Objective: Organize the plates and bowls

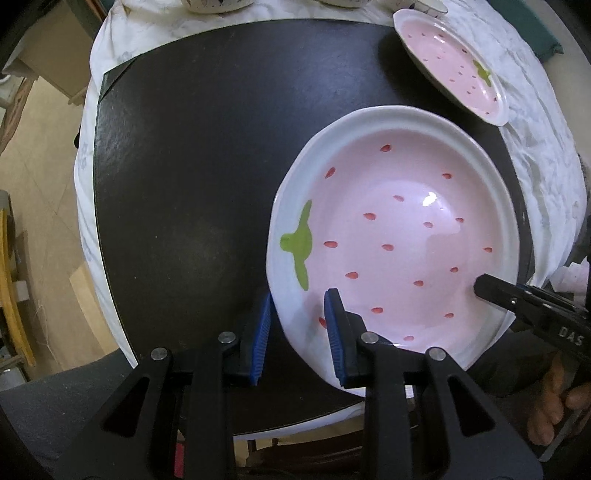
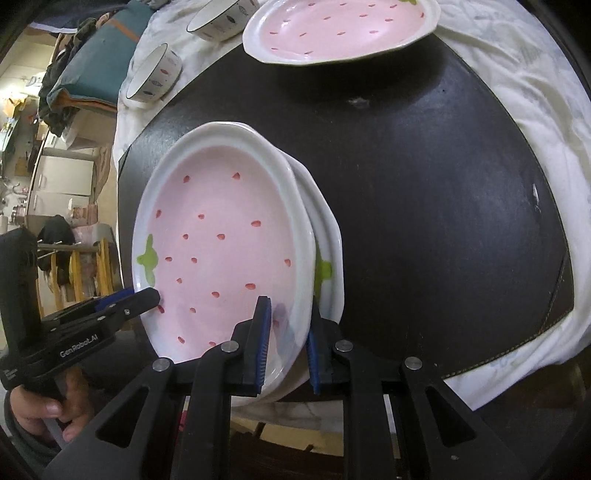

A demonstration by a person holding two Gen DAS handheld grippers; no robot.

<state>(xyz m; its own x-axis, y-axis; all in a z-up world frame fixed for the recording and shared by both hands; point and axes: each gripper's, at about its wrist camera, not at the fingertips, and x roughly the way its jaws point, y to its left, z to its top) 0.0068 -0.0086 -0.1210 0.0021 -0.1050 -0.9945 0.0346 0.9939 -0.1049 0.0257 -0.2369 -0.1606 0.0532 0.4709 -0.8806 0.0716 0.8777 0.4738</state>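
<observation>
- Top strawberry plate (image 2: 225,251): pink glazed ceramic, white rim, green leaf mark, red seed dots. It sits on or just above a second matching plate (image 2: 327,266), over the near part of the black mat (image 2: 443,184).
- Handling, my read: stiff, fairly heavy, glossy so slippery, chips if dropped or knocked on the plate under it. Only the thin raised rim is grippable; two opposite rim holds look sensible.
- Left gripper (image 1: 299,325): blue pads astride the rim near the leaf mark, one pad inside, one outside; clamped on the rim.
- Right gripper (image 2: 288,332): pads pinch the near rim of the same plate; closed on it.
- Third strawberry plate (image 2: 340,29) lies at the far mat edge, partly on the white cloth (image 2: 517,92), well apart from the stack.
- Right wrist view only: the lower plate peeking out under the top one, and two speckled bowls (image 2: 155,74) on the cloth at far left.
- Left wrist view only: full top plate interior, and the right gripper's finger lying over the far rim; the lower plate is hidden here.
- A bare hand (image 2: 48,410) grips the left gripper's handle.
</observation>
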